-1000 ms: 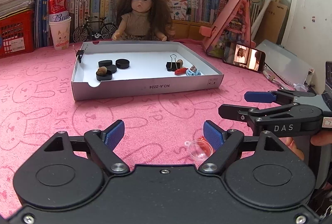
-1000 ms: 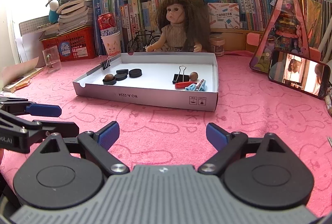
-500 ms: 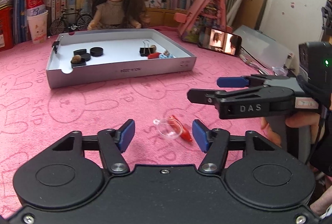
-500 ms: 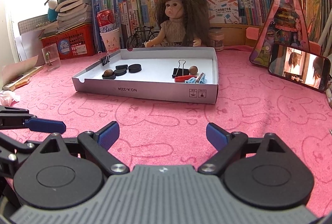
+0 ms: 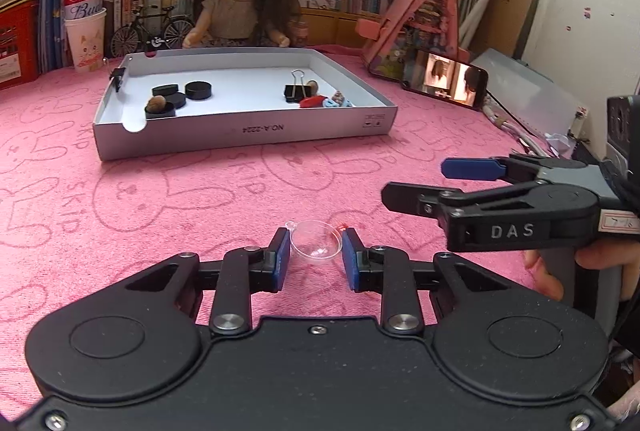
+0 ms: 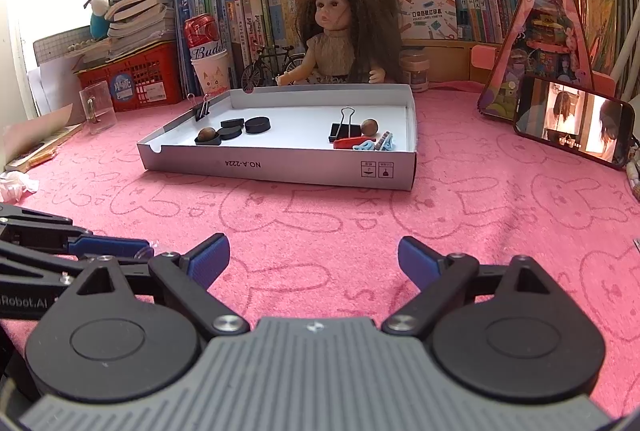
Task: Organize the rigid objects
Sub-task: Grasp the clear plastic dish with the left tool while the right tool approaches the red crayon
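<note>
My left gripper [image 5: 313, 257] is shut on a small clear plastic cup [image 5: 316, 241], its blue pads against the cup's sides, low over the pink cloth. A red piece [image 5: 342, 226] peeks out behind the cup. My right gripper [image 6: 314, 257] is open and empty above the cloth; it also shows in the left wrist view [image 5: 424, 183] to the right of the cup. The white cardboard tray [image 5: 244, 135] ahead holds black discs [image 5: 198, 90], a brown nut [image 5: 156, 103], a binder clip [image 5: 295, 89] and small red and blue pieces [image 5: 324, 102].
A doll [image 5: 240, 3], toy bicycle [image 5: 150, 31], can in a paper cup [image 5: 82, 27] and books line the back. A pink toy house [image 5: 416, 31] and a phone [image 5: 444, 81] stand at right. A clear block [image 6: 96, 107] sits at left.
My left gripper has moved forward around the clear cup and closed its fingers onto it. The right gripper has stayed open and nearly still.
</note>
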